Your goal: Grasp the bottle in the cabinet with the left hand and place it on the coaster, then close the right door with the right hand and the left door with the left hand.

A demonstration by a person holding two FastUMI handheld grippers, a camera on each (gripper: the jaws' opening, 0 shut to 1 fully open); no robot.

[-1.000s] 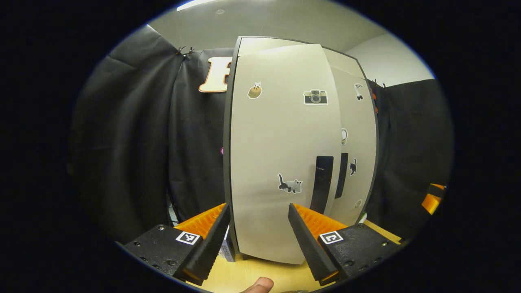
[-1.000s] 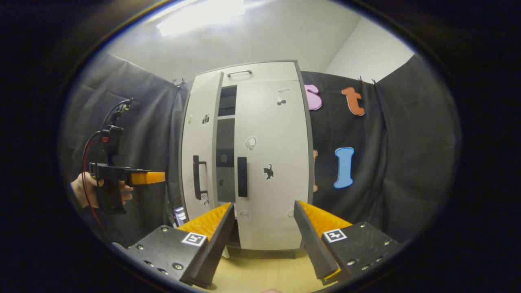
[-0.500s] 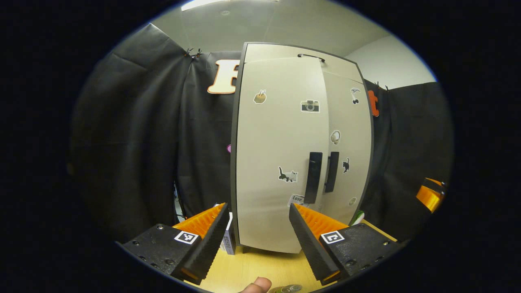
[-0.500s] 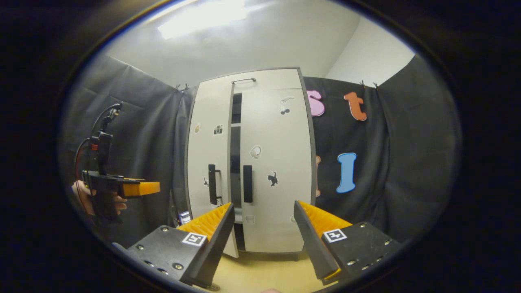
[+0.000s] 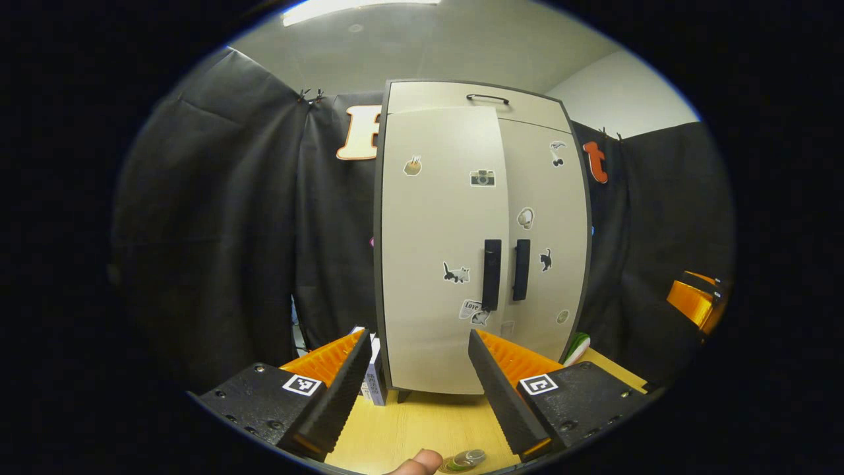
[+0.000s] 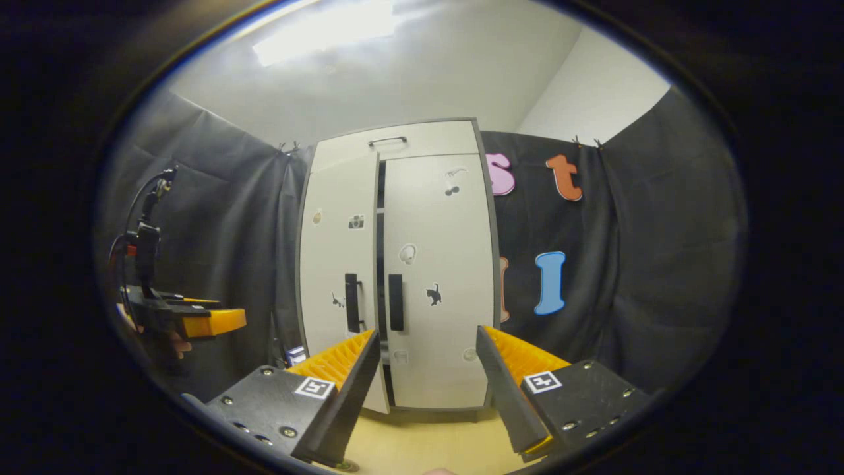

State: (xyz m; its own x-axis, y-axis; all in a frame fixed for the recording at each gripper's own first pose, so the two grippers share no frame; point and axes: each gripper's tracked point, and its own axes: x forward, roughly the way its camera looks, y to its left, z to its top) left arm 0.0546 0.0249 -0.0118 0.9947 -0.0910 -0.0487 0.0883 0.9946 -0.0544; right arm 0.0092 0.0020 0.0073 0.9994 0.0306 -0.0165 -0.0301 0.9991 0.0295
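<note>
The pale cabinet point(image 5: 461, 99) stands on the wooden table point(image 5: 422, 429). In the left gripper view its left door point(image 5: 428, 264) and right door point(image 5: 550, 198) look flush, their dark handles point(image 5: 491, 274) side by side. In the right gripper view a thin dark gap point(image 6: 380, 251) still shows between the left door point(image 6: 336, 264) and the right door point(image 6: 438, 231). My left gripper point(image 5: 417, 340) is open, back from the cabinet front. The bottle's round top point(image 5: 467, 457) peeks in at the bottom edge. My right gripper point(image 6: 427, 333) is open in front of the doors, holding nothing.
A small white box point(image 5: 374, 376) stands by the cabinet's left foot. A green and white object point(image 5: 577, 346) lies at its right corner. A fingertip point(image 5: 417, 463) shows at the bottom edge. The left gripper point(image 6: 204, 321), held in a hand, hangs left of the cabinet.
The left door has swung from ajar to almost shut, narrowing the dark gap. Both grippers have drawn back from the cabinet, and the bottle top has come into view.
</note>
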